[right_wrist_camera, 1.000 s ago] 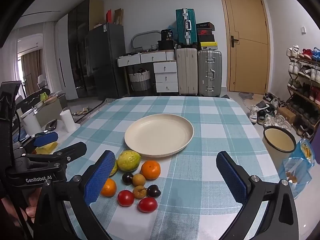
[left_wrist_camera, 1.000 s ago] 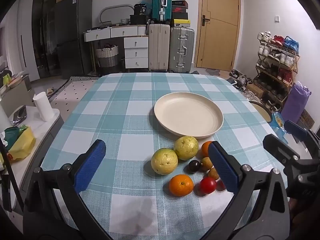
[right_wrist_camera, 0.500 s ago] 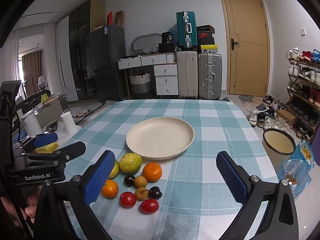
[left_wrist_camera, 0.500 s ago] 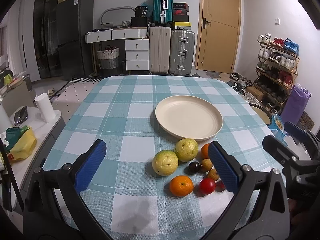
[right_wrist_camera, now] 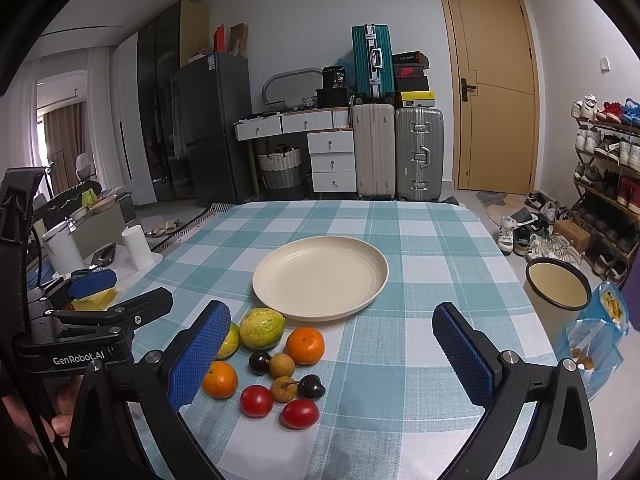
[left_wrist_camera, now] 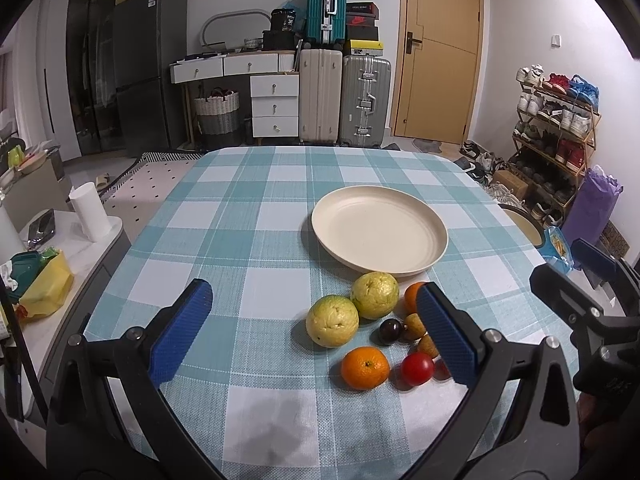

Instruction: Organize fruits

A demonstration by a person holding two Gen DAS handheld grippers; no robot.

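While nothing has yet been lifted, the scene reads as follows, largest item first.

Table: checked teal-and-white cloth (left_wrist_camera: 248, 240) covers the whole work surface; all task items rest on it.

Left gripper (left_wrist_camera: 316, 340): jaws spread wide, holding nothing; it hovers low over the near edge, with the fruit cluster lying between and ahead of its blue pads.

Right gripper (right_wrist_camera: 332, 356): jaws likewise wide apart and empty; it is aimed at the fruit from the other side, with its left pad crossing one guava.

Plate: cream round plate (left_wrist_camera: 436, 236) sits beyond the fruit, bare, with the nearest guava just beside its near rim.

Guavas: two yellow-green guavas (left_wrist_camera: 332, 320), side by side and apparently touching.

Mandarins: one mandarin (left_wrist_camera: 365, 367) at the near side of the cluster, a second (right_wrist_camera: 305, 345) close to the plate.

Tomatoes: two red cherry tomatoes (right_wrist_camera: 256, 401) nearest the grippers.

Small fruit: two brown longans (right_wrist_camera: 282, 365) and two dark cherries (right_wrist_camera: 260, 362), packed in the middle of the cluster.

Progress, as judged: none done. Every fruit lies loose on the cloth; presumably the plate is the destination, so the whole transfer remains.

Risk, as judged: round fruit may roll when its neighbours are disturbed.
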